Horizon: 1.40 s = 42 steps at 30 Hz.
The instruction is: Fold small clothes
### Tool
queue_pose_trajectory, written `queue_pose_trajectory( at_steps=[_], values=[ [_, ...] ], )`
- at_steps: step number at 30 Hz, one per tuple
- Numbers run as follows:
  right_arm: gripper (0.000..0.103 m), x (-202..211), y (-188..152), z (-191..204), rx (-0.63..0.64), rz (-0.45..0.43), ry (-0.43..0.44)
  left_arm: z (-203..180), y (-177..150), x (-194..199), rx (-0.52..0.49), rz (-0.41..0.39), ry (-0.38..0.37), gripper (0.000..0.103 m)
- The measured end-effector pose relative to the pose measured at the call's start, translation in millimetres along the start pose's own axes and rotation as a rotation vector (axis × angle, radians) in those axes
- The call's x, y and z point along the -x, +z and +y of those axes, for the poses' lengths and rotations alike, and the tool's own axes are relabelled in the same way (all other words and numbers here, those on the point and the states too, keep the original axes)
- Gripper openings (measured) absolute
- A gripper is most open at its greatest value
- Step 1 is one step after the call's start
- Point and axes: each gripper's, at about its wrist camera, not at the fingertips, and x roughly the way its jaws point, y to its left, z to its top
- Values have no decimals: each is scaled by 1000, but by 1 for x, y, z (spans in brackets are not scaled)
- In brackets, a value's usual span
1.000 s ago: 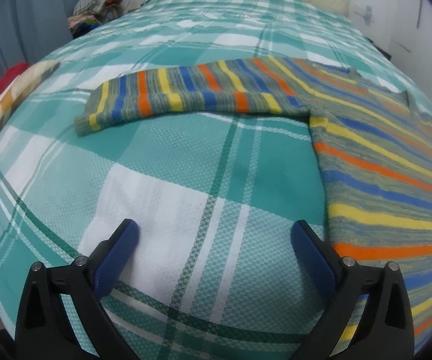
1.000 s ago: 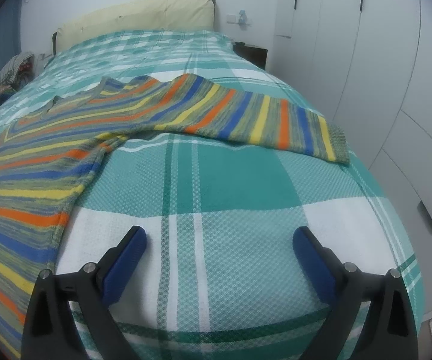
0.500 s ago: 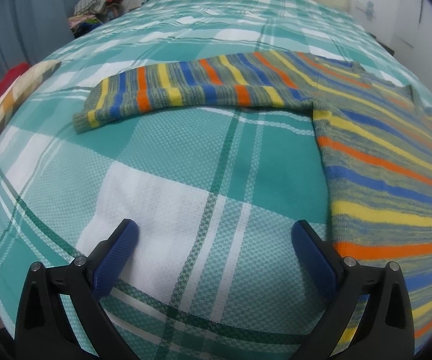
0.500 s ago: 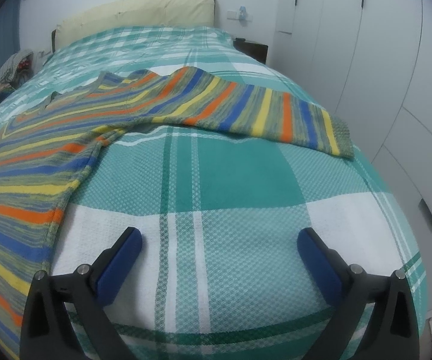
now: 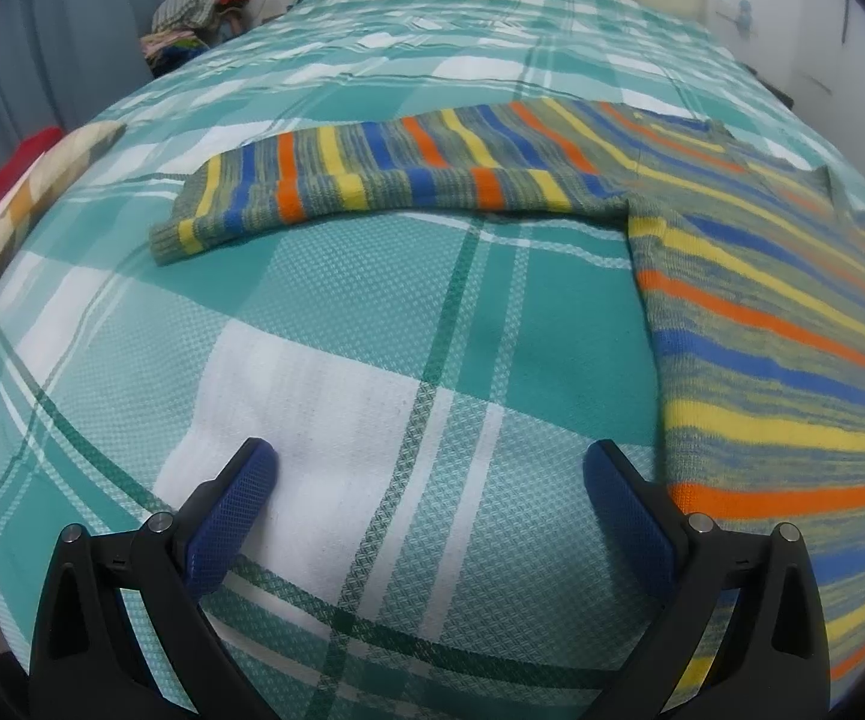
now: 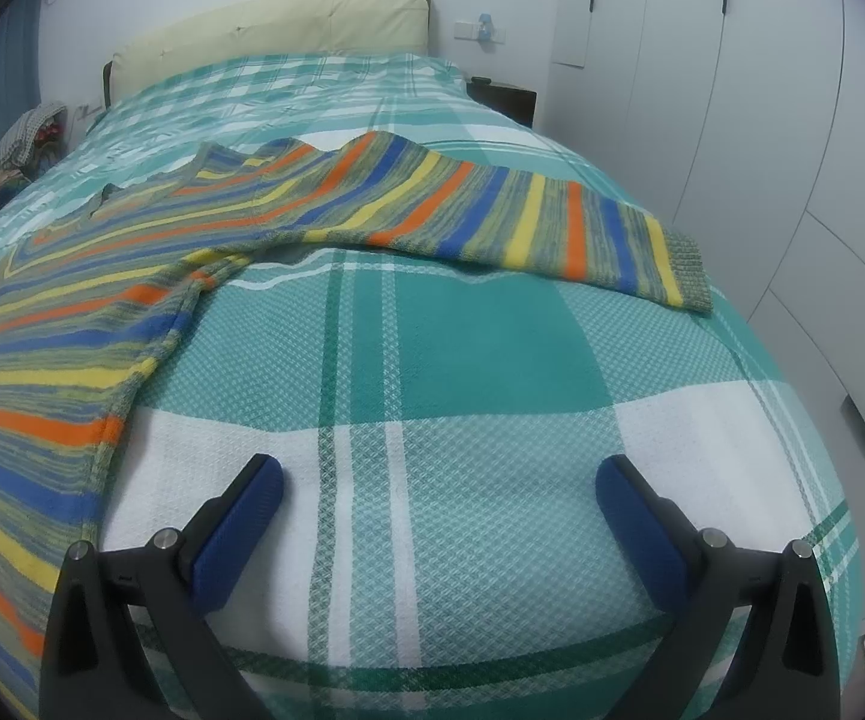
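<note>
A striped knit sweater (image 5: 762, 312) in blue, orange, yellow and grey-green lies flat on the bed. In the left wrist view its left sleeve (image 5: 372, 174) stretches to the left, its body at the right. In the right wrist view the sweater body (image 6: 72, 324) lies at the left and the other sleeve (image 6: 522, 216) reaches right to a grey-green cuff (image 6: 687, 267). My left gripper (image 5: 429, 480) is open and empty above the bedspread, below the left sleeve. My right gripper (image 6: 438, 492) is open and empty, below the right sleeve.
The bed has a teal and white plaid bedspread (image 5: 336, 372) and a cream headboard (image 6: 276, 24). A pile of clothes (image 5: 198, 18) sits beside the bed at the far left. White wardrobe doors (image 6: 792, 120) stand close to the bed's right edge.
Both grippers have moved a little forward over the bed, so the sleeves sit lower and nearer in each view. The sweater has not moved. Both stay open.
</note>
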Motion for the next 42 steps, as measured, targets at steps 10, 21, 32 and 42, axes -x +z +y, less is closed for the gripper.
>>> queue_pose_trajectory(
  at_steps=[10, 21, 32, 42],
  values=[
    [103, -1, -1, 1, 0, -1, -1, -1, 0, 0, -6, -3, 4, 103],
    [103, 0, -1, 1, 2, -4, -4, -1, 0, -1, -6, -6, -2, 103],
    [102, 20, 14, -31, -124, -4, 162, 0, -1, 1, -4, -12, -16, 103],
    [81, -26, 97, -205, -504, 20, 238, -1, -2, 1, -7, -15, -11, 103]
  ],
)
